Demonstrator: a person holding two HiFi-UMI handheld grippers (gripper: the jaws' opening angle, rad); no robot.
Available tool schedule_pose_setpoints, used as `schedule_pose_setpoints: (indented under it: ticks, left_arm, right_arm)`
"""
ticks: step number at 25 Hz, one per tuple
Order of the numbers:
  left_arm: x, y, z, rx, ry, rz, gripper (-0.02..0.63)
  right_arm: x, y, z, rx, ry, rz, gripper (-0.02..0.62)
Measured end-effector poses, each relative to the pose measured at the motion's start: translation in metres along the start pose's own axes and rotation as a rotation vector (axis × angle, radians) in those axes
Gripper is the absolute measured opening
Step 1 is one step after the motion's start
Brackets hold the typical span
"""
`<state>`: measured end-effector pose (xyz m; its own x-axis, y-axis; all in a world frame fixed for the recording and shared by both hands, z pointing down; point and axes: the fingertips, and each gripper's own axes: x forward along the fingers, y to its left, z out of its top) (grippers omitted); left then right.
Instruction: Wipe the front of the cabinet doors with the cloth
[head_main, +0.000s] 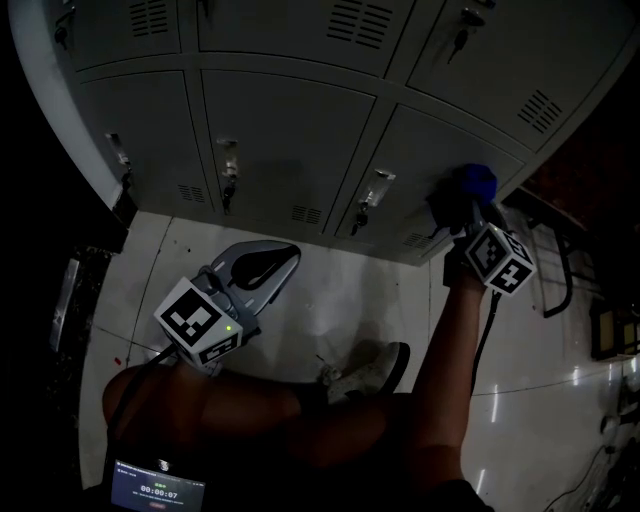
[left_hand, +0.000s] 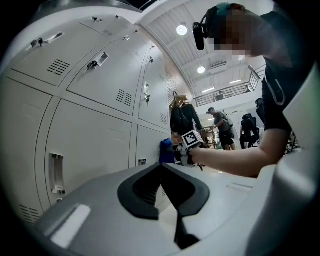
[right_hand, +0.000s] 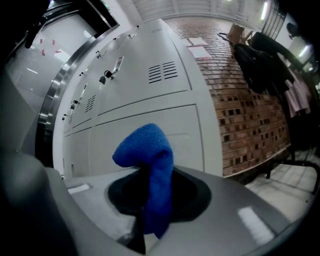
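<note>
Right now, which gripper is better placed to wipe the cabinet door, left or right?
Right. The right gripper is shut on the blue cloth close to the lower right cabinet door. The left gripper is shut, empty, and low over the floor.

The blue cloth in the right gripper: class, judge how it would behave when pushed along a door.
Probably floppy: the blue cloth folds over and droops from the right gripper. Likely light, since one pinch holds it up. Its fuzzy surface should drag, not slide, on the cabinet door.
</note>
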<state>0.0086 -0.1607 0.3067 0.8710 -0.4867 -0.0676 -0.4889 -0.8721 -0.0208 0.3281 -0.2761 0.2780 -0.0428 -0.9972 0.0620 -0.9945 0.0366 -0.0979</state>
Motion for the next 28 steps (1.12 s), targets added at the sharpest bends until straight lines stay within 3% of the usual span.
schedule_pose_setpoints:
  ticks: [6,13,17,22,28]
  left_arm:
    - [0.001,-0.002,-0.002,0.000,0.003,-0.006,0.006]
    - [0.000,-0.002,0.000,0.003,-0.001,-0.004,0.006]
    - [-0.001,-0.001,0.003,0.004,-0.006,-0.004,0.006]
    - [-0.001,-0.004,0.006,0.010,-0.012,-0.008,0.006]
    - [-0.002,-0.004,0.008,0.012,-0.019,-0.011,0.006]
  right_arm:
    - [-0.018,-0.053,0.009,0.093,-0.037,-0.088,0.074]
    - [-0.022,-0.062,0.007,0.042,-0.022,-0.122,0.074]
    - [-0.019,-0.025,0.004,-0.005,-0.012,-0.053,0.074]
    - [0.000,0.060,-0.012,-0.072,0.022,0.114,0.074]
    - [0.018,0.129,-0.040,-0.078,0.065,0.250,0.074]
